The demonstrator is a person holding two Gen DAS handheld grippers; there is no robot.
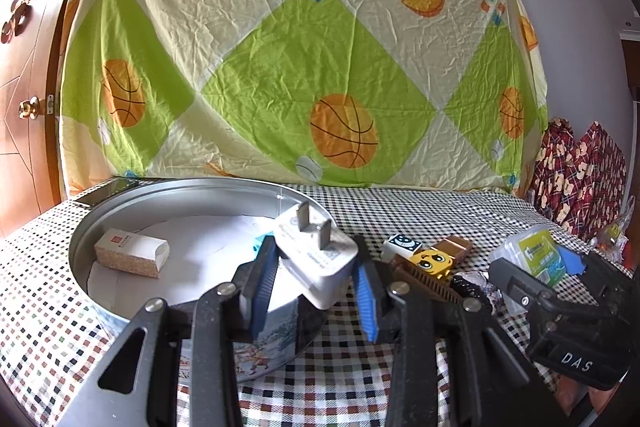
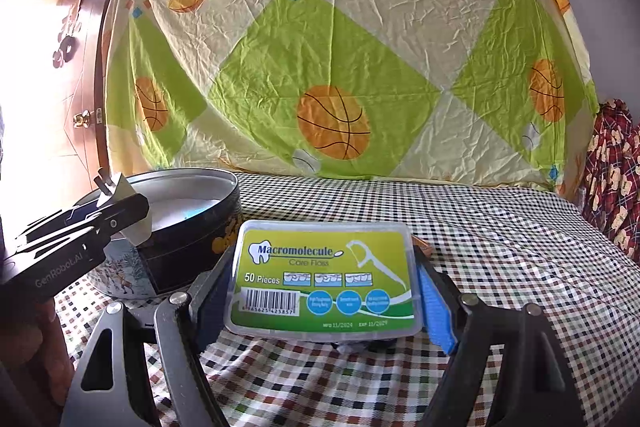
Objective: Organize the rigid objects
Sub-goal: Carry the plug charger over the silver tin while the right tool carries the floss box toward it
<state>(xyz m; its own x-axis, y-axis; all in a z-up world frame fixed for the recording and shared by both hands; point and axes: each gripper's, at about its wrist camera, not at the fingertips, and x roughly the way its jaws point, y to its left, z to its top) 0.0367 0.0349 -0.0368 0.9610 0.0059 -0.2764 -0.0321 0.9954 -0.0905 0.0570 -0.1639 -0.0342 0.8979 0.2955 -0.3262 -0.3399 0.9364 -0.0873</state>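
Note:
My left gripper (image 1: 316, 283) is shut on a white plug adapter (image 1: 316, 259), prongs up, held over the near right rim of a round metal tin (image 1: 120, 207). A small beige box (image 1: 132, 253) lies inside the tin. My right gripper (image 2: 320, 291) is shut on a green floss-pick box (image 2: 324, 275) just above the checked tablecloth. The floss box (image 1: 538, 257) and right gripper (image 1: 560, 303) also show at the right of the left wrist view. The tin (image 2: 216, 207) and left gripper (image 2: 92, 223) show at the left of the right wrist view.
A yellow toy figure (image 1: 432, 261), a brown block (image 1: 454, 247), a white cube (image 1: 402, 245) and a dark wrapped item (image 1: 468, 285) lie right of the tin. A phone (image 1: 106, 193) lies behind the tin. A basketball-print sheet (image 1: 300, 47) hangs behind.

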